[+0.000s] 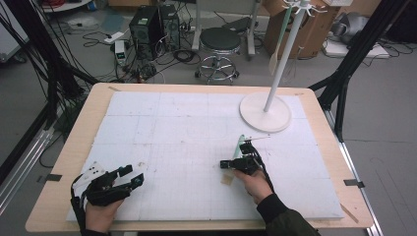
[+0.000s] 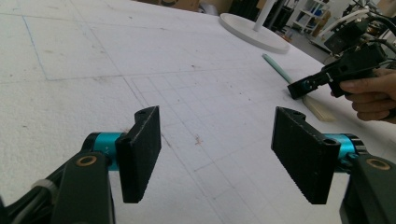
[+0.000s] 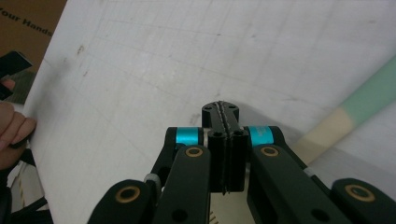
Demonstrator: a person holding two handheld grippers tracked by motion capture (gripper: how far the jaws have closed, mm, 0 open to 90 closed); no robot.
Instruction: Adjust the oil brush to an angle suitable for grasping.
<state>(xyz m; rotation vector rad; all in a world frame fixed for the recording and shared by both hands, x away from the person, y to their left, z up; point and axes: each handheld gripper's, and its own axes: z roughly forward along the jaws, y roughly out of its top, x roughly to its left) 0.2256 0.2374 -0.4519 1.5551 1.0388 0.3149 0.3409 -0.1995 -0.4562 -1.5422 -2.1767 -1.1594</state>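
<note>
Right gripper (image 1: 227, 164), jaws pressed together on nothing, hovers just beside the pale green spatula with a wooden blade (image 1: 237, 151), which lies flat on the white foam board (image 1: 162, 128). Left gripper (image 1: 133, 175) rests apart, empty. Risk: unopened jaws would shove the spatula aside

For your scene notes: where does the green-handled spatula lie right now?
In the high view the spatula lies flat on the white board, right of centre, beside the right gripper, nearer the person than the white stand's base.

Rough matt white foam board (image 1: 196, 137) over a pale smooth wooden table (image 1: 88, 118); mint-green spatula with pale wooden blade (image 2: 280, 70); ribbed black pads (image 2: 140, 154)
</note>
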